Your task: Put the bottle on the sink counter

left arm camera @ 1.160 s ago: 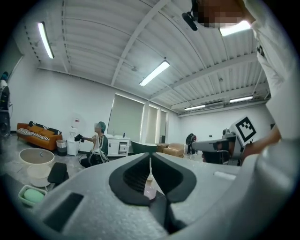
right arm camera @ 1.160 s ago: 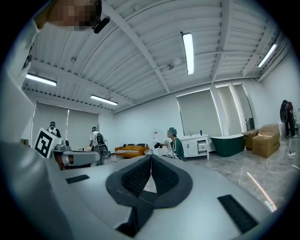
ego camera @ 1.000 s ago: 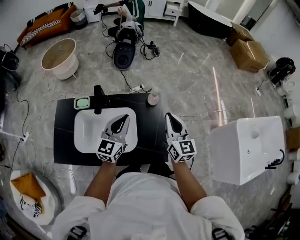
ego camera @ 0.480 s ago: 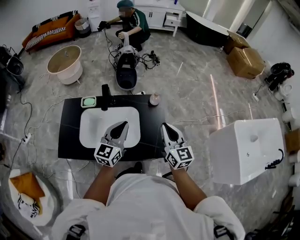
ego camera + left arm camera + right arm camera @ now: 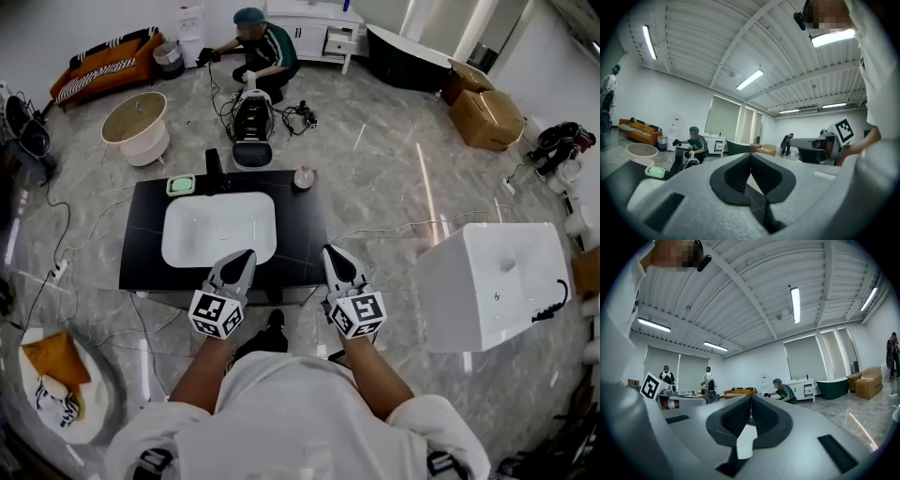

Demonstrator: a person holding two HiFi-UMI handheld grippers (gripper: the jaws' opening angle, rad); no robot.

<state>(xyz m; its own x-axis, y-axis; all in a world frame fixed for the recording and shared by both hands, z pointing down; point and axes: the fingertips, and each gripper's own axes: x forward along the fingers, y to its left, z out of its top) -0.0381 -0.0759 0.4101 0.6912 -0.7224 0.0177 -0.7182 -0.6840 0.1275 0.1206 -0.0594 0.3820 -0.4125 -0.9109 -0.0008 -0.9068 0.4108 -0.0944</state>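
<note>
Bottle [image 5: 303, 177]: a small pale one with a darker cap, standing upright on the far right corner of the black bench [image 5: 302, 239], upper middle of the head view. Nothing touches it.

At the far upper left, an orange sofa [image 5: 103, 58] sits against the wall, with a round beige tub [image 5: 136, 120] on the marble floor [image 5: 375, 169] below and to its right. On the bench, a green soap dish [image 5: 181, 185] lies at the far left corner, just beside a black tap [image 5: 215, 167]. A white basin [image 5: 220, 228] fills the bench's left and middle. Beyond the bench, at the top centre, a person [image 5: 261, 45] crouches among cables.

At the lower centre, the left gripper [image 5: 246, 256] hovers over the bench's near edge, pointing away from the wearer. Its fingers [image 5: 733, 174] are closed tip to tip with nothing between them. The right gripper [image 5: 331, 255] is level with it, near the bench's near right corner, well apart from the bottle. Its fingers [image 5: 736, 420] are likewise pressed together and empty. Both are held by bare forearms coming from white sleeves.

To the right, a large white box [image 5: 492, 281] stands on the floor. Brown cartons [image 5: 486, 114] lie at the upper right.
</note>
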